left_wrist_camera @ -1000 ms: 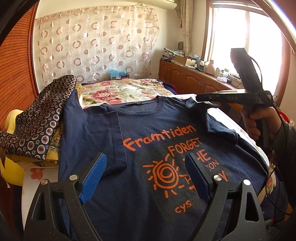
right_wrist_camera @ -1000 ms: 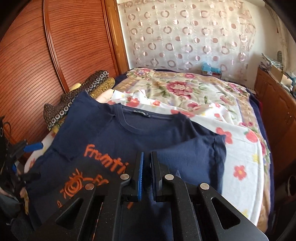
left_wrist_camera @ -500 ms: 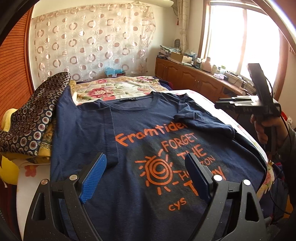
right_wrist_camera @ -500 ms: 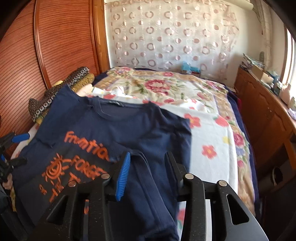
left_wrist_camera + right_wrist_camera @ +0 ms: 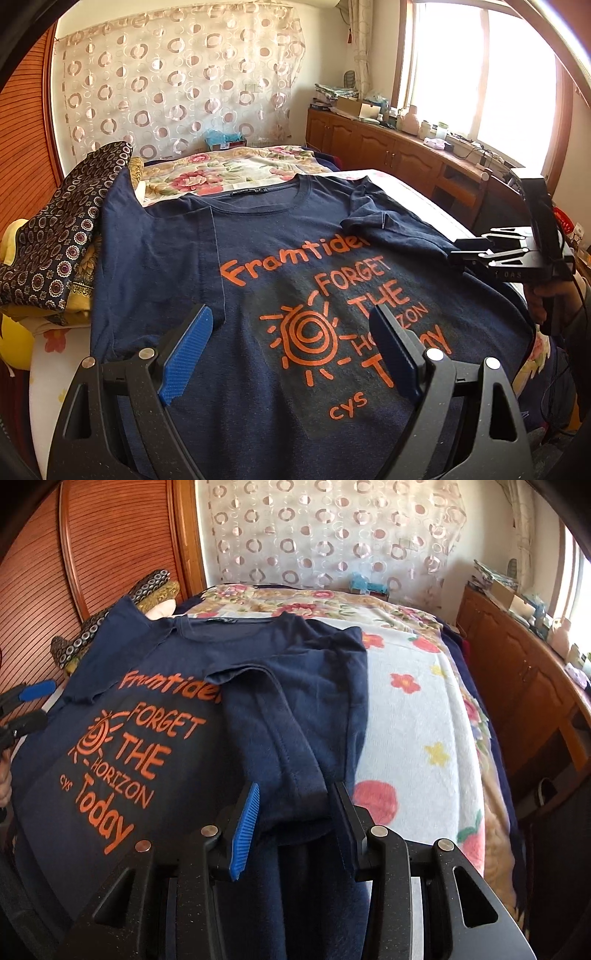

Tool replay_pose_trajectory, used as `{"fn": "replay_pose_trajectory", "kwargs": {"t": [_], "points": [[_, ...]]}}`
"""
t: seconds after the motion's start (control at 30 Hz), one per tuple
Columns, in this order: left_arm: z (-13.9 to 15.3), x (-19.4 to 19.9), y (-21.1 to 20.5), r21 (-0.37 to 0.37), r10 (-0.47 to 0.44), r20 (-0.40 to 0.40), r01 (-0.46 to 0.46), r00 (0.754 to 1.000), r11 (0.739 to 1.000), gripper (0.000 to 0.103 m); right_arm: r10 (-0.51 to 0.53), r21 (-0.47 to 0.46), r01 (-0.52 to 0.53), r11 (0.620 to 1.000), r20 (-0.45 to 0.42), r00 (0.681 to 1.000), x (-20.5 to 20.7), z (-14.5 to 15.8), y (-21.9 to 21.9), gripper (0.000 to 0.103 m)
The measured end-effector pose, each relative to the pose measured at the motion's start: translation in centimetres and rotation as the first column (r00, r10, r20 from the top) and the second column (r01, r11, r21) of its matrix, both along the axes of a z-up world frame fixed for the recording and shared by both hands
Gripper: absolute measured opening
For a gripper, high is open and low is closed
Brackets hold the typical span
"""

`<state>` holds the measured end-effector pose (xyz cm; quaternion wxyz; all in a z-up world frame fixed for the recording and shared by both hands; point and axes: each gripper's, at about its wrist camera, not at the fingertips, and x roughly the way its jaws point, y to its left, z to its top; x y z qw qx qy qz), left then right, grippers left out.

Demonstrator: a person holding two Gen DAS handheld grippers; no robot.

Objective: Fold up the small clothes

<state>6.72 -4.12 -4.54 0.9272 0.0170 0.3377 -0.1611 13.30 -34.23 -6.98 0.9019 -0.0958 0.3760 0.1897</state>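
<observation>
A navy T-shirt point(image 5: 295, 258) with an orange sun print lies face up on the bed. Its right sleeve and side point(image 5: 295, 701) are folded inward over the chest, and the left sleeve point(image 5: 166, 258) is folded in too. My right gripper point(image 5: 295, 794) hovers low at the shirt's right side. Its jaws stand partly apart around the folded edge and the blue pads do not press on it. A hand holds it at the right edge of the left wrist view point(image 5: 458, 251). My left gripper point(image 5: 290, 317) is wide open above the print, with nothing between its fingers.
A pile of dark patterned and yellow cloth point(image 5: 55, 236) lies against the shirt's left side. The floral bed cover point(image 5: 424, 720) stretches to the right and behind. A wooden cabinet point(image 5: 388, 151) runs under the window, and a wooden wardrobe point(image 5: 92, 554) stands at the left.
The right gripper went from shut to partly open and sank toward the shirt's near right side. The sleeve it carried now lies folded on the shirt. The left gripper barely moved.
</observation>
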Motion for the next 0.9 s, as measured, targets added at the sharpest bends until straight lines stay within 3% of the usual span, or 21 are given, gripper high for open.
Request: {"fn": "replay_pose_trajectory", "kwargs": {"t": [0.1,0.17,0.23,0.5,0.67,0.9], "points": [[0.0,0.0,0.0,-0.001,0.001,-0.002,-0.001,1.0,1.0,0.088,0.033,0.018,-0.033,0.999,0.009,0.999,-0.6,0.4,-0.6,0.031],[-0.1,0.0,0.0,-0.001,0.001,-0.003,-0.001,1.0,1.0,0.088,0.055,0.027,-0.056,0.998,0.014,0.998,-1.1,0.5,-0.4,0.019],[-0.2,0.0,0.0,-0.003,0.001,-0.004,-0.001,1.0,1.0,0.088,0.069,0.021,-0.069,0.997,0.016,0.998,-1.5,0.3,-0.6,0.016],[-0.4,-0.1,0.2,-0.004,0.003,-0.007,-0.003,1.0,1.0,0.088,0.139,0.054,-0.139,0.989,-0.007,0.99,-3.5,-0.1,0.1,0.016],[-0.4,-0.2,0.3,-0.005,0.007,-0.009,-0.007,1.0,1.0,0.088,0.13,0.032,-0.129,0.991,-0.019,0.991,-3.9,-0.3,0.1,0.023],[-0.4,-0.2,0.3,-0.005,0.008,-0.009,-0.008,1.0,1.0,0.088,0.158,0.047,-0.161,0.986,0.049,0.986,-4.0,2.1,0.7,0.029]]}}
